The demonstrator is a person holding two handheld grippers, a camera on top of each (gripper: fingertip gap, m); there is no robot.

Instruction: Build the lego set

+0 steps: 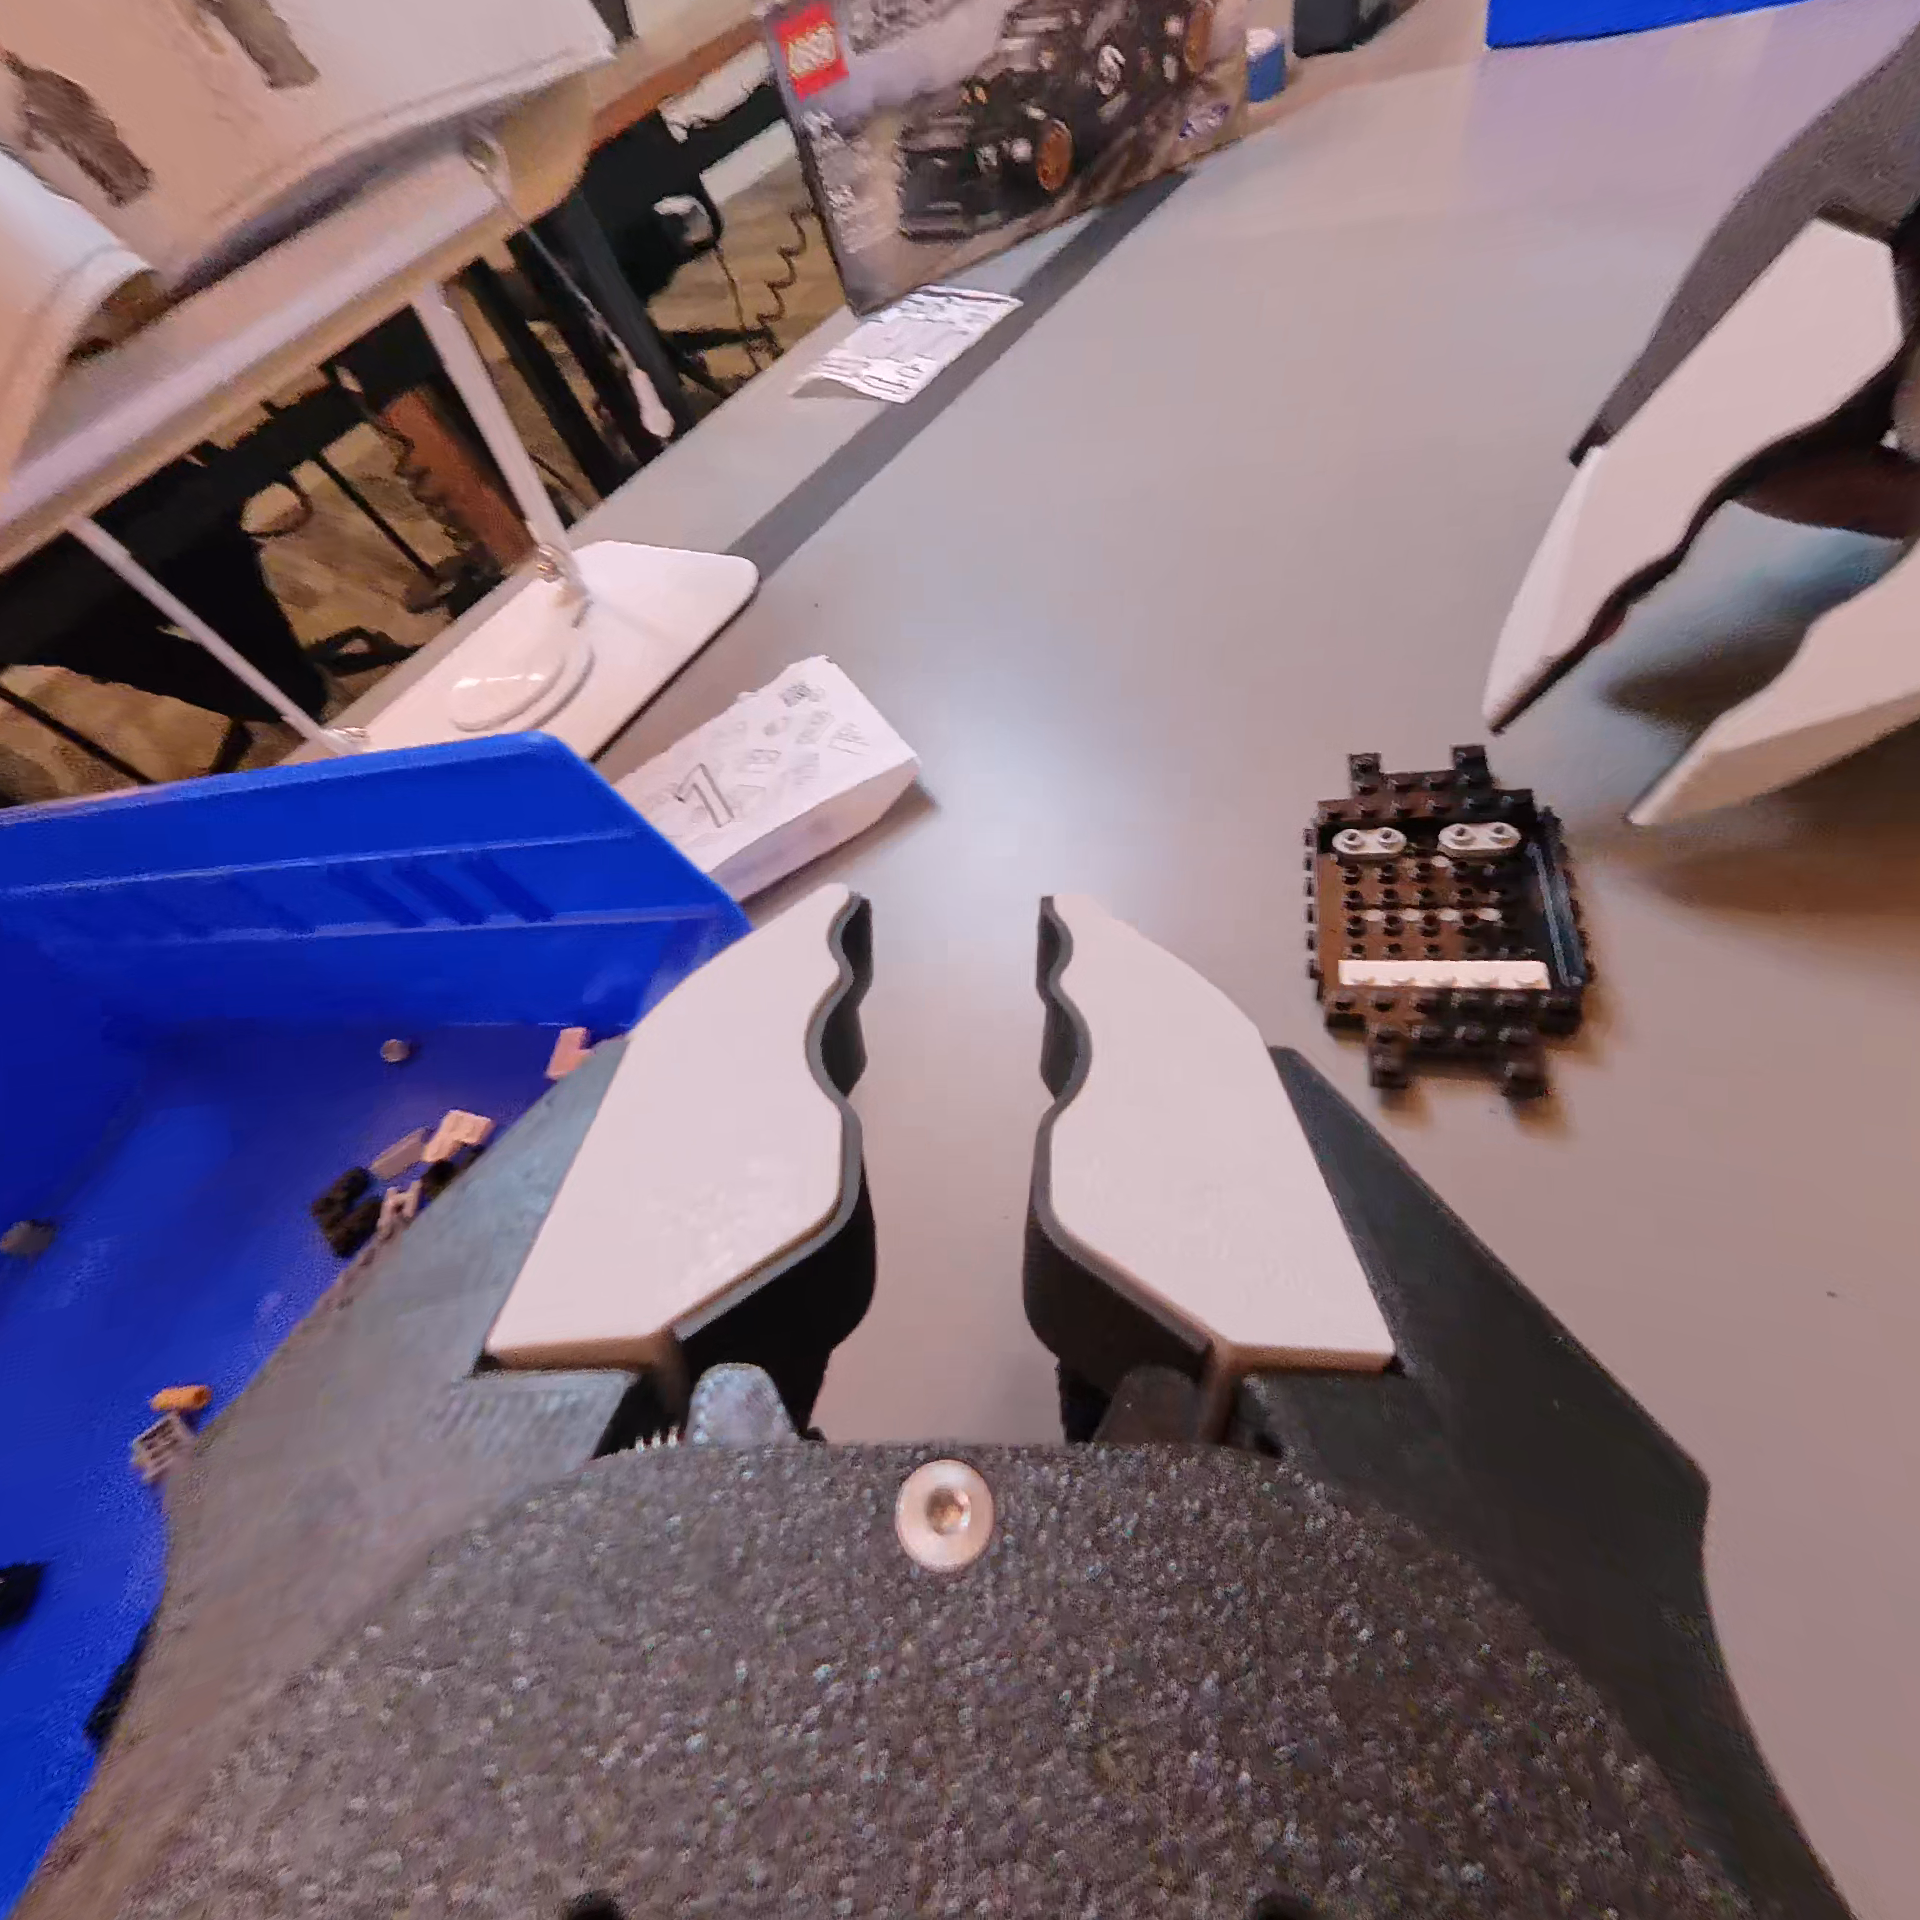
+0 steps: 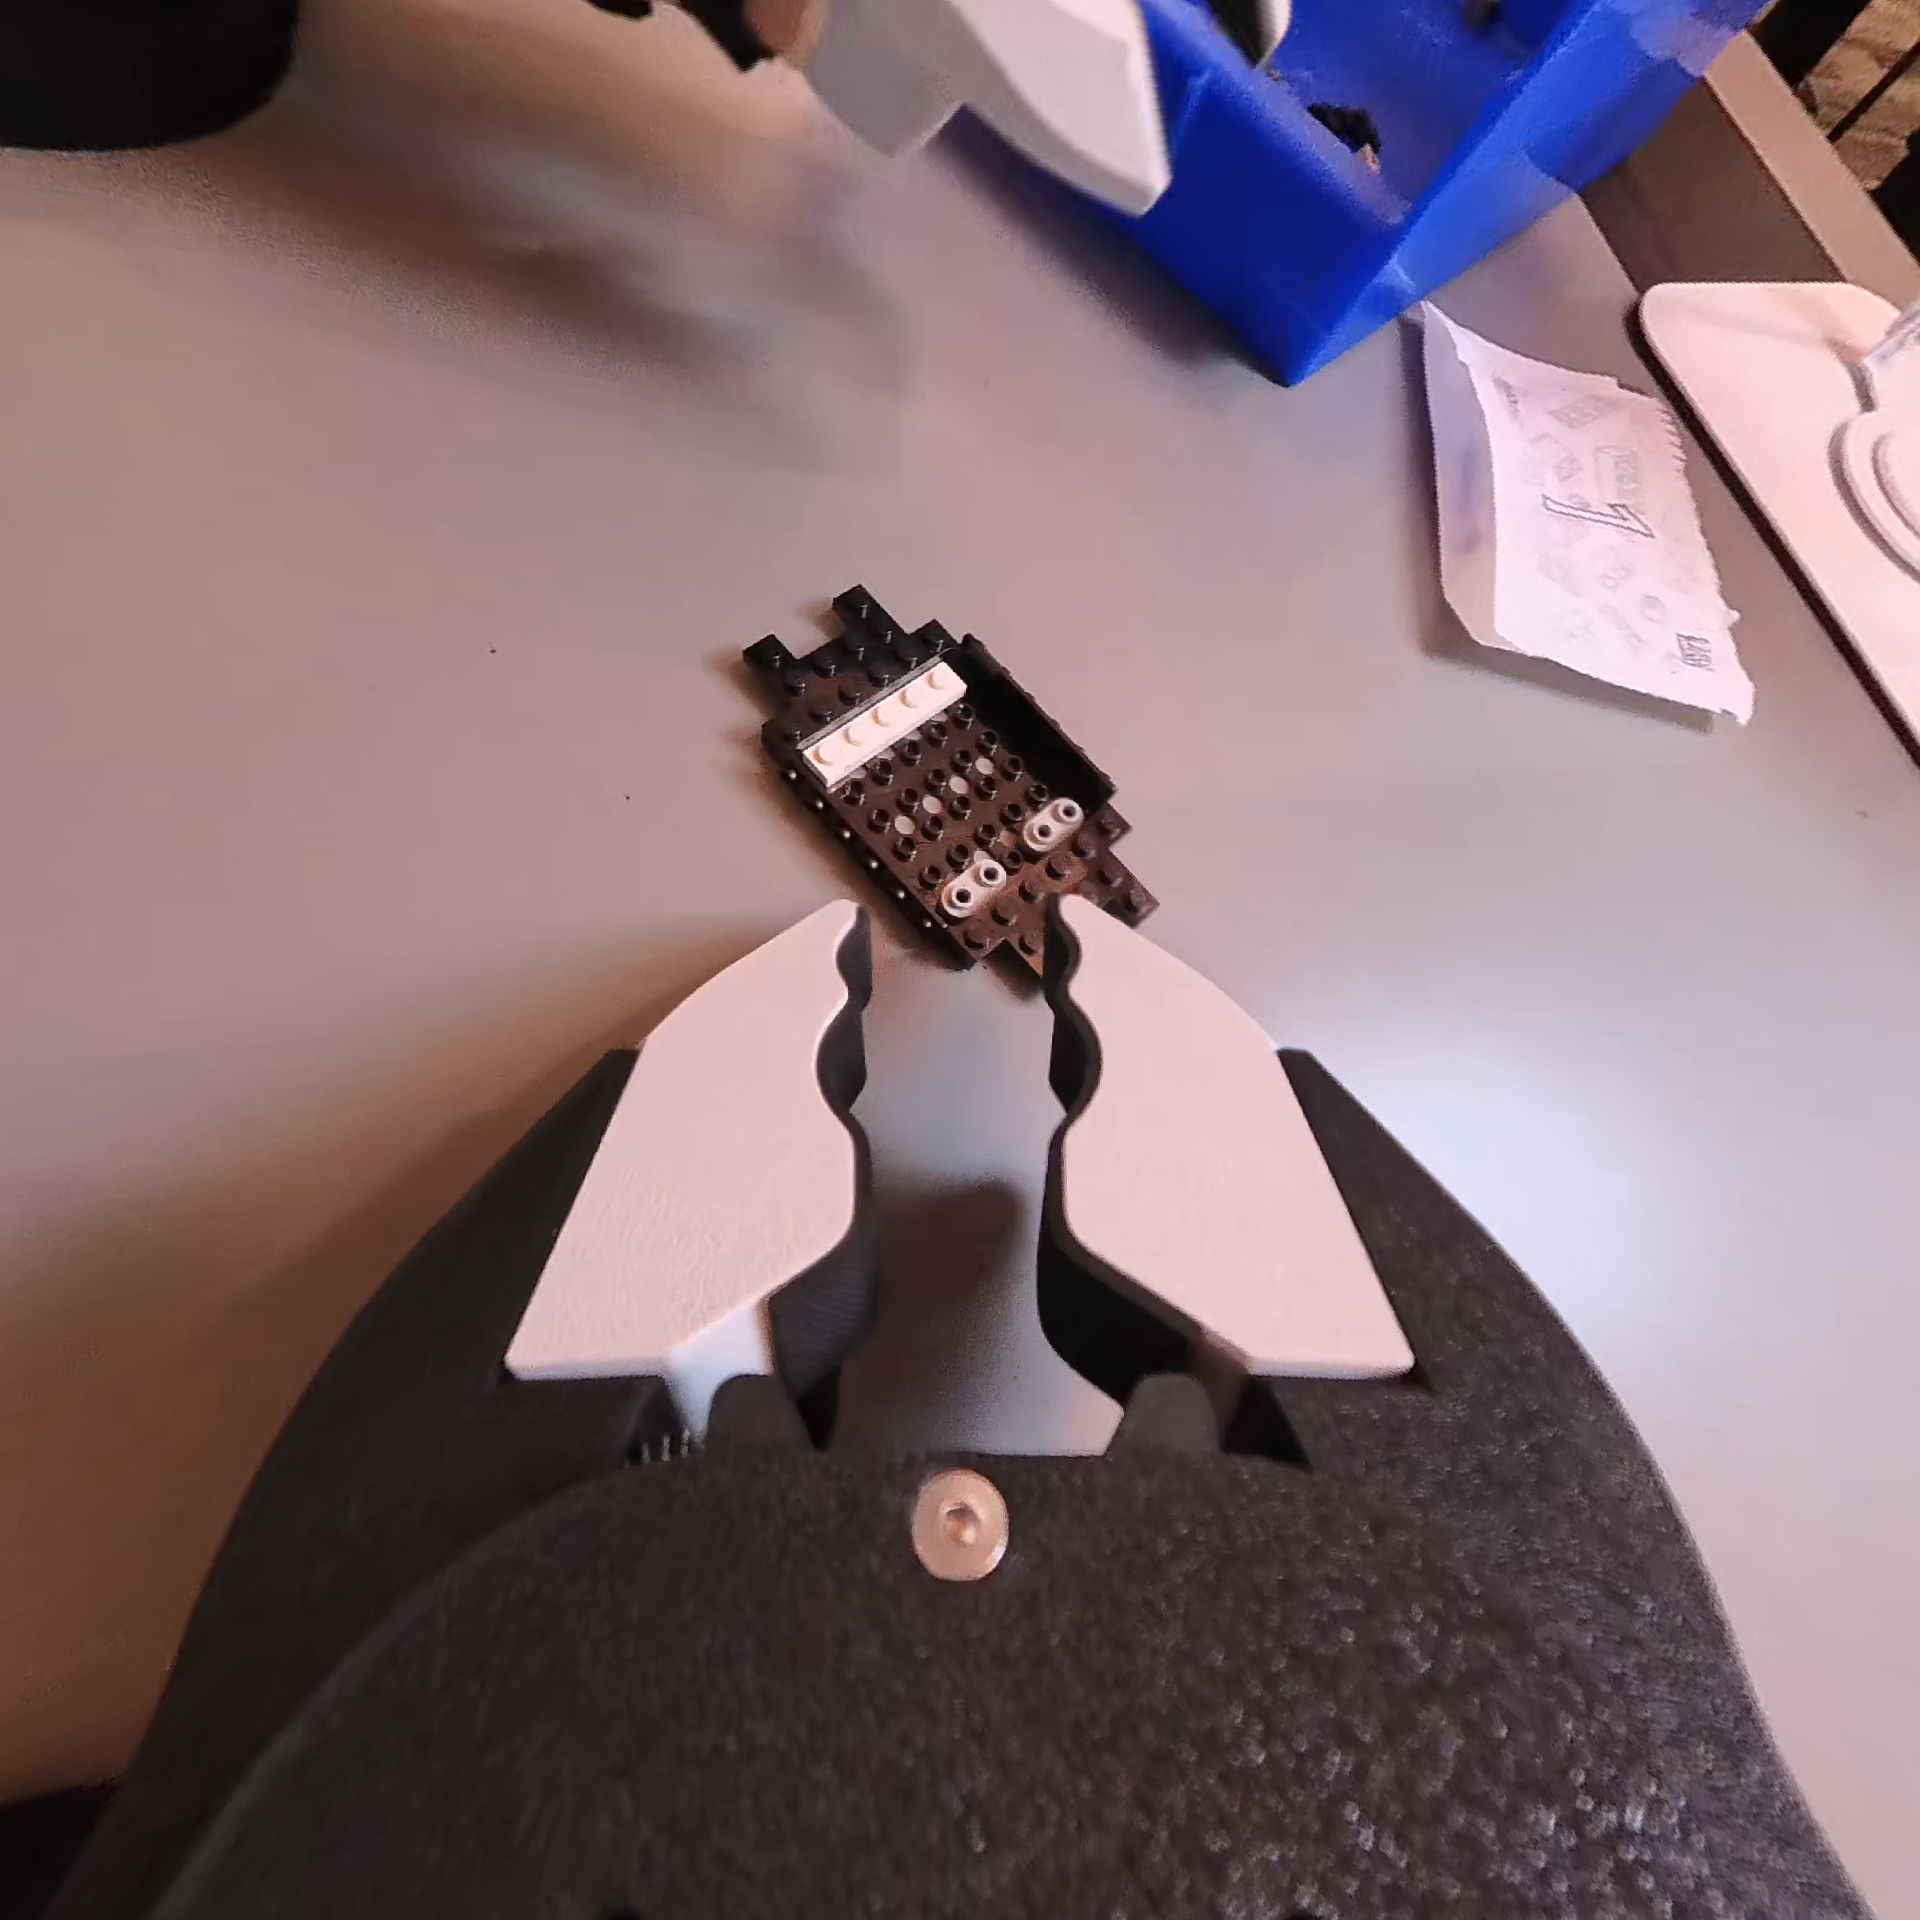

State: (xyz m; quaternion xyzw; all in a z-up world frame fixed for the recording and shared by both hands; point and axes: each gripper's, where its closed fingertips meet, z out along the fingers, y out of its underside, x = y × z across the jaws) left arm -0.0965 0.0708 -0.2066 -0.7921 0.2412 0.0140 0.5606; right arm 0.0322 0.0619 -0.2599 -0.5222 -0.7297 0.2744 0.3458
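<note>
I hold my left hand-held gripper [image 1: 954, 914] low over the grey tabletop [image 1: 1195, 540], pointing forward along it. Its two white fingers [image 1: 717, 1122] stand apart with a clear gap between them, and nothing is in that gap but bare tabletop. Just to its left sits a blue plastic bin [image 1: 312, 894], its near corner touching or nearly touching the outer side of my left finger; small loose bricks [image 1: 395, 1174] in black, grey and white lie scattered on the bin's floor. Beyond the bin lies a torn white paper bag [image 1: 779, 790] printed with line drawings, and past that a white lamp base [image 1: 623, 623].

Ahead and to the right of my left hand-held gripper, well apart from its tips, a black brick assembly [image 1: 1444, 925] lies flat on the tabletop, studs up, with a white strip across it and two small grey rounded plates at one end.

My right hand-held gripper [image 2: 961, 920] comes at that black brick assembly [image 2: 935, 790] from the opposite side, tilted downward toward the tabletop [image 2: 416, 623]. Its fingers [image 2: 717, 1132] are also spread, holding nothing. The tip of its right finger overlaps the near corner of the assembly; I cannot tell whether it touches. In the left wrist view the right hand-held gripper [image 1: 1579, 748] hovers just above and beyond the assembly.

A boxed toy set [image 1: 997, 135] stands at the far edge with a folded printed sheet [image 1: 914, 343] before it.
</note>
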